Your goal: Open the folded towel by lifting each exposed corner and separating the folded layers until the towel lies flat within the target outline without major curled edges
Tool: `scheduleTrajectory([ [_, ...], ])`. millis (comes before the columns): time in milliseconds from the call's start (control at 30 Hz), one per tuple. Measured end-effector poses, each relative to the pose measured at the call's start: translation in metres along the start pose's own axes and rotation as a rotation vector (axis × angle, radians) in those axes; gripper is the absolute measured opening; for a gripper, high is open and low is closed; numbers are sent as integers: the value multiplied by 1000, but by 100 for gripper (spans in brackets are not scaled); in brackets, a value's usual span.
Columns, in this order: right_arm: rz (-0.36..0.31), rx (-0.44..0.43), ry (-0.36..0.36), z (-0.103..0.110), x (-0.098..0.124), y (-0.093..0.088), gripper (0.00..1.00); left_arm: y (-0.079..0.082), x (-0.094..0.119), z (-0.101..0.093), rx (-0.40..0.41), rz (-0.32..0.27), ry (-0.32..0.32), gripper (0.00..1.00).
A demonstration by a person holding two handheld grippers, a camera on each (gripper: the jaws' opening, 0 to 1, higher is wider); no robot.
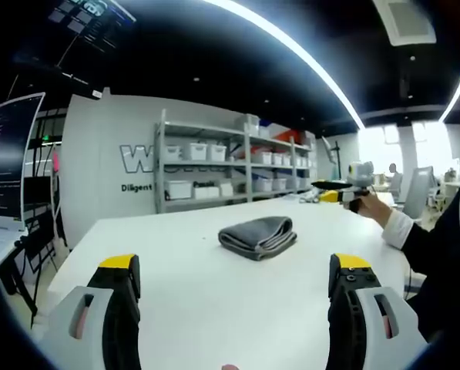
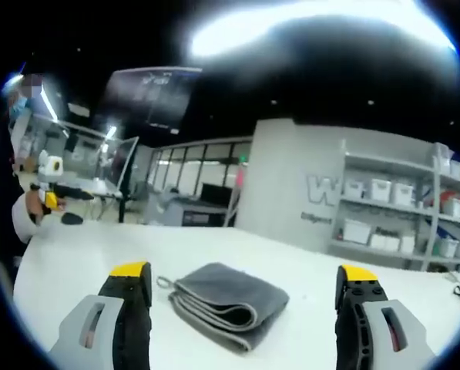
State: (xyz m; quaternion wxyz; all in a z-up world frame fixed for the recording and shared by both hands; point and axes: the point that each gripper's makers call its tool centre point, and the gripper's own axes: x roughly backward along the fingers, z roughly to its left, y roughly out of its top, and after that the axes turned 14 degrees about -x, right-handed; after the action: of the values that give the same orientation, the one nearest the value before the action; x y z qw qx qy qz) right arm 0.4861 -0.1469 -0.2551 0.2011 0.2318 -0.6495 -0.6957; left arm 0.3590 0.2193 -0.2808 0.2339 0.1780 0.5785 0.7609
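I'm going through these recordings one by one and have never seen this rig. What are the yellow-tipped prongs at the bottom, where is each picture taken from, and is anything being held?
There is no robot here. A person holds a hand tool with two jaws in each hand, and a fisheye camera rides on each tool, looking forward between its jaws.

The left gripper view shows the left gripper, jaws wide apart and holding nothing. At its right edge is the person's other hand holding the second tool.

The right gripper view shows the right gripper, also open and holding nothing.

On the white table lies a folded grey towel, seen closer at, with a small loop at one corner. Neither gripper touches it. Shelves with bins stand behind.
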Motion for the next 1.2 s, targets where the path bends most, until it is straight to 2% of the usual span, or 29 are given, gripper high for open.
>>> scheduleTrajectory([
  [167,17,15,10,-6,-3,-10,99,4,3,-1,-9,-7,2,100],
  [333,-8,-44,11,-16,-3,-13,99,6,5,-2,-6,-12,-7,100],
  [433,0,-66,-1,-21,-5,-21,99,5,6,-2,-12,-3,-9,100],
  [567,6,-105,-8,-25,-10,-29,98,9,8,1,-3,-22,-1,100],
  [833,32,-110,-48,-28,-12,-40,98,6,8,0,0,-17,-6,100],
  [967,24,-168,-76,-35,-11,-45,97,7,10,2,-1,-17,1,100],
  [1067,-5,-248,-35,-29,-12,-45,99,12,17,9,-16,-25,22,100],
  [1200,17,-248,-43,-27,-14,-51,98,19,26,18,-19,-48,45,100],
])
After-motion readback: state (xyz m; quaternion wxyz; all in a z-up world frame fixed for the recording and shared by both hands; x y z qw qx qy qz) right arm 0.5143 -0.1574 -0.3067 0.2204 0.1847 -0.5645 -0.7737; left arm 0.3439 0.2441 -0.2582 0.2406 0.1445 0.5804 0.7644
